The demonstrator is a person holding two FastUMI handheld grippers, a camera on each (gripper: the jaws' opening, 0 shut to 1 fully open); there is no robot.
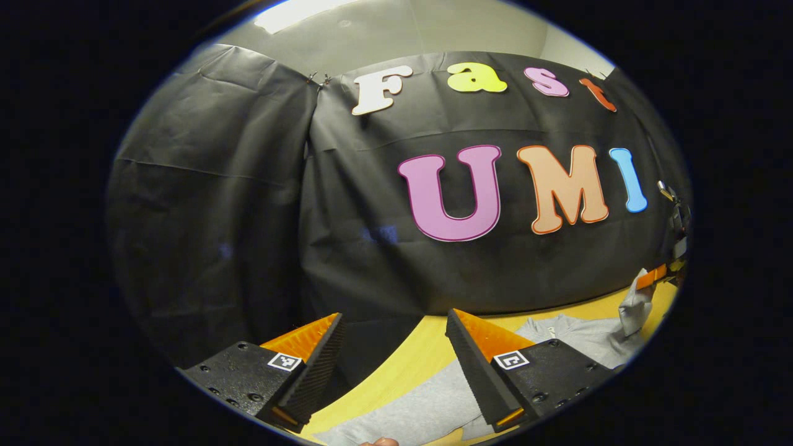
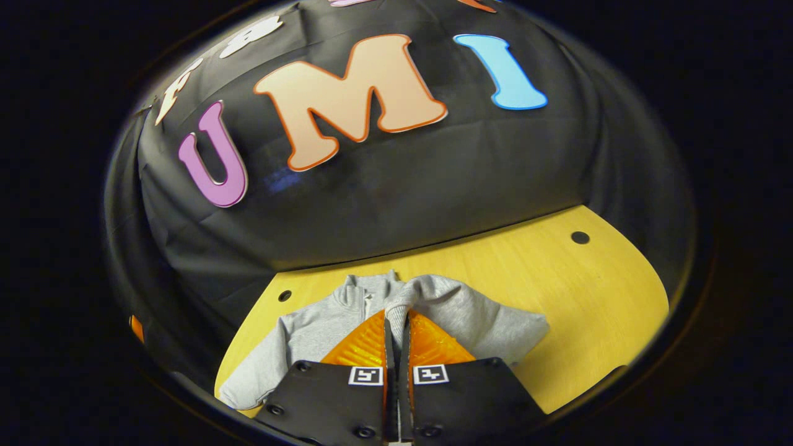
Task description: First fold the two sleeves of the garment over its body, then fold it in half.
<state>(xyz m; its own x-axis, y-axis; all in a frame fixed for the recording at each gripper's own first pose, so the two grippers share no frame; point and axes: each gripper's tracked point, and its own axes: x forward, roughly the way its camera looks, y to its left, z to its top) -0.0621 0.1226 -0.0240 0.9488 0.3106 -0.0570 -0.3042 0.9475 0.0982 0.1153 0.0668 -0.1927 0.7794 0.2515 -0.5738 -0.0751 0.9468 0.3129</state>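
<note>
Right tongs (image 2: 396, 337) clenched on a gray sleeve (image 2: 403, 297), lifting it over the jacket (image 2: 322, 334) lying on the bench (image 2: 576, 291), left tongs (image 1: 393, 353) released above; next, presumably, laying that sleeve flat.

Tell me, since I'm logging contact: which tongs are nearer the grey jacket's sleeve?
Right. The right tongs are shut on the sleeve, lifting it over the grey jacket; the left tongs hover open above the yellow table.

One garment (image 2: 322, 334), two grippers (image 1: 393, 365) (image 2: 396, 347) (one table (image 2: 557, 291)).
</note>
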